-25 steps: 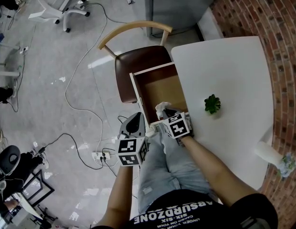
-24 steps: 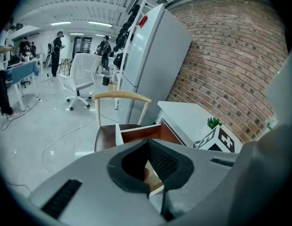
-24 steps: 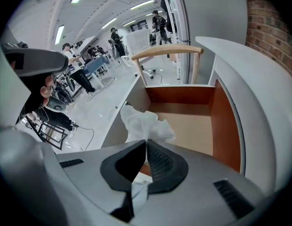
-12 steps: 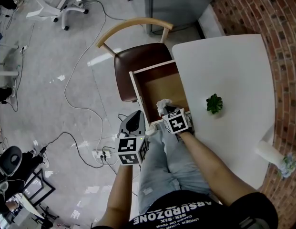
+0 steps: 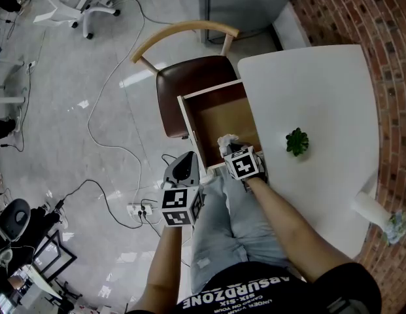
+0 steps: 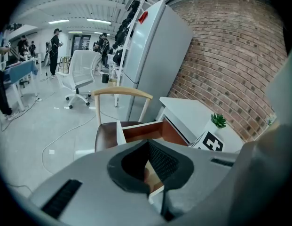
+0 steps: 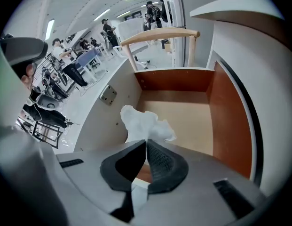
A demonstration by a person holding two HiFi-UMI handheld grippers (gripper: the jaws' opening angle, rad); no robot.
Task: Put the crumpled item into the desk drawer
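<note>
The crumpled item is a white wad of paper [image 7: 145, 125], pinched in my right gripper [image 7: 146, 142] and held over the near end of the open desk drawer [image 7: 183, 108]. In the head view the paper [image 5: 226, 141] sticks out past the right gripper [image 5: 233, 150] above the wooden drawer [image 5: 219, 120], which is pulled out from the white desk [image 5: 307, 97]. My left gripper [image 5: 184, 169] hangs shut and empty to the left of the drawer, above the floor. In the left gripper view its jaws [image 6: 148, 166] meet with nothing between them.
A brown chair [image 5: 186, 87] with a curved wooden back stands just beyond the drawer. A small green plant [image 5: 297, 141] sits on the desk. A brick wall [image 5: 379, 38] runs along the right. Cables and a power strip [image 5: 138, 210] lie on the floor at left.
My right gripper has carried the paper slightly forward and to the right, further over the drawer. The left gripper has stayed put.
</note>
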